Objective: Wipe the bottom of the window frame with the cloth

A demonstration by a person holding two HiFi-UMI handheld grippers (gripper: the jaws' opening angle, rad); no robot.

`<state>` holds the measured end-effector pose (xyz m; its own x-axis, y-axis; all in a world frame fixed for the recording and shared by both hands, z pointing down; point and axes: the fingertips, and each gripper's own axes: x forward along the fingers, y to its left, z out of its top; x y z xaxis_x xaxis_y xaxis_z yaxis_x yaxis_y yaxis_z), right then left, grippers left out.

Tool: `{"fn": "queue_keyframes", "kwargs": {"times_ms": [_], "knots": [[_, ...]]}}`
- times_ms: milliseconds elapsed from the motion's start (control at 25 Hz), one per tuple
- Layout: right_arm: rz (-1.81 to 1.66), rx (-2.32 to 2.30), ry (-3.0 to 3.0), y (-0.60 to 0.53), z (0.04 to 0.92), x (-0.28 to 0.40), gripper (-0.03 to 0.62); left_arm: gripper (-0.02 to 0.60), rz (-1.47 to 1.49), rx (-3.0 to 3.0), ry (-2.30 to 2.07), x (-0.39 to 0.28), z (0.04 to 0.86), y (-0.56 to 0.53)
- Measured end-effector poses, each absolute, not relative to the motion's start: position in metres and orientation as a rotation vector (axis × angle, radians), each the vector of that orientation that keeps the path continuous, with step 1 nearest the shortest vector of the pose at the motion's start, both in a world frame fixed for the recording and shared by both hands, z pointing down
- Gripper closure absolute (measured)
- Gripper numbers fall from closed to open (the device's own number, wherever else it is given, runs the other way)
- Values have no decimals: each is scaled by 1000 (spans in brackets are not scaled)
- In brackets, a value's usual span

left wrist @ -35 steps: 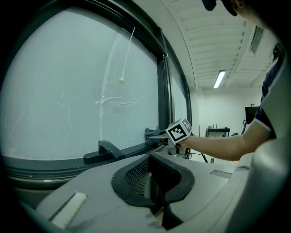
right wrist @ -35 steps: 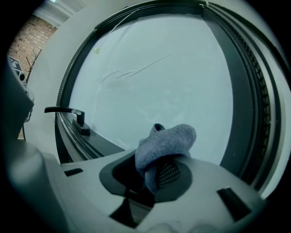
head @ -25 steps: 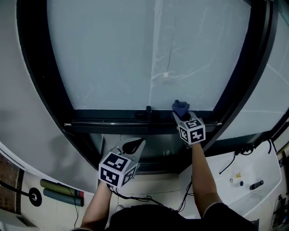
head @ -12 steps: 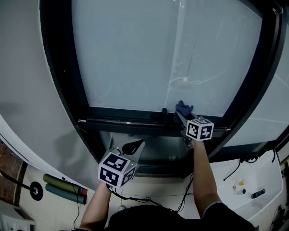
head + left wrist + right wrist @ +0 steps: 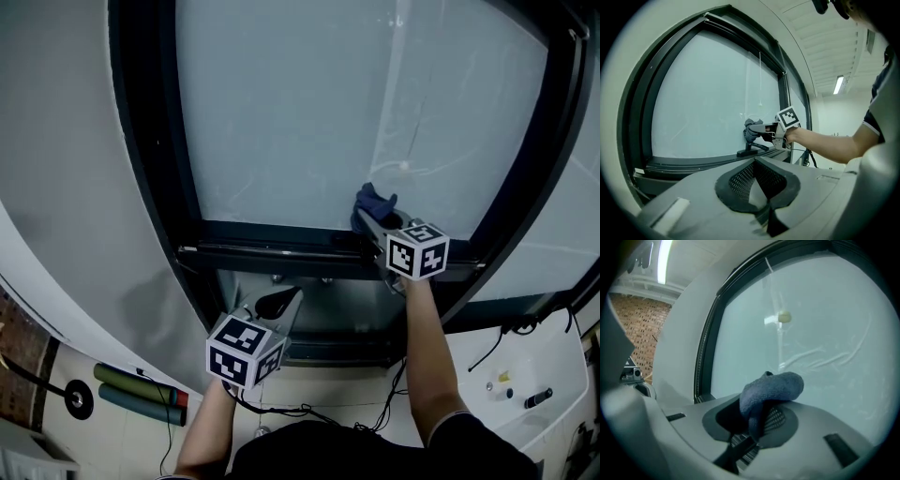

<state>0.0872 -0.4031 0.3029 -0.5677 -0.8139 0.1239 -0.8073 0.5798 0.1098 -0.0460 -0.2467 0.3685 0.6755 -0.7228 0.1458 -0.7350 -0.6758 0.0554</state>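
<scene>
Two grippers are seen before the window (image 5: pixel 281 122), and only one is loaded. The cloth (image 5: pixel 375 201), a dark blue wad, is clamped between the jaws of the right gripper (image 5: pixel 371 221), with its bulk folded over their tips. The jaws of the left gripper (image 5: pixel 278 302) are closed together on nothing. That gripper is held low, at 7 o'clock from the cloth and back from the frame. The cloth is found by the glass, just above the bottom rail (image 5: pixel 272 249) and over the handle (image 5: pixel 751 151) that stands on the rail's right part. It appears to be raised off the rail rather than pressed on it. Whether the glass is touched cannot be told. No streak or damp trace can be made out on the dark rail, so how much of it has been wiped cannot be read. As far as can be judged, the cloth has been gripped and brought to the frame. The wiping itself is largely left to do: the cloth is to be lowered onto the rail, and the long stretch toward 9 o'clock, with the short remainder toward 3 o'clock, is to be covered.
</scene>
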Motion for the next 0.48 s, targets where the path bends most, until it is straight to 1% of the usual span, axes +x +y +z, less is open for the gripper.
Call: {"fn": "queue_keyframes", "kwargs": {"times_ms": [240,480], "knots": [[-169,1318,-2380,-410,325,39,500,574,118,2749,-1222,-79,368,-237],[-123,1342,-2156,-423,356,10,500,575,119,2733,-1229,-111,374,-234]]}}
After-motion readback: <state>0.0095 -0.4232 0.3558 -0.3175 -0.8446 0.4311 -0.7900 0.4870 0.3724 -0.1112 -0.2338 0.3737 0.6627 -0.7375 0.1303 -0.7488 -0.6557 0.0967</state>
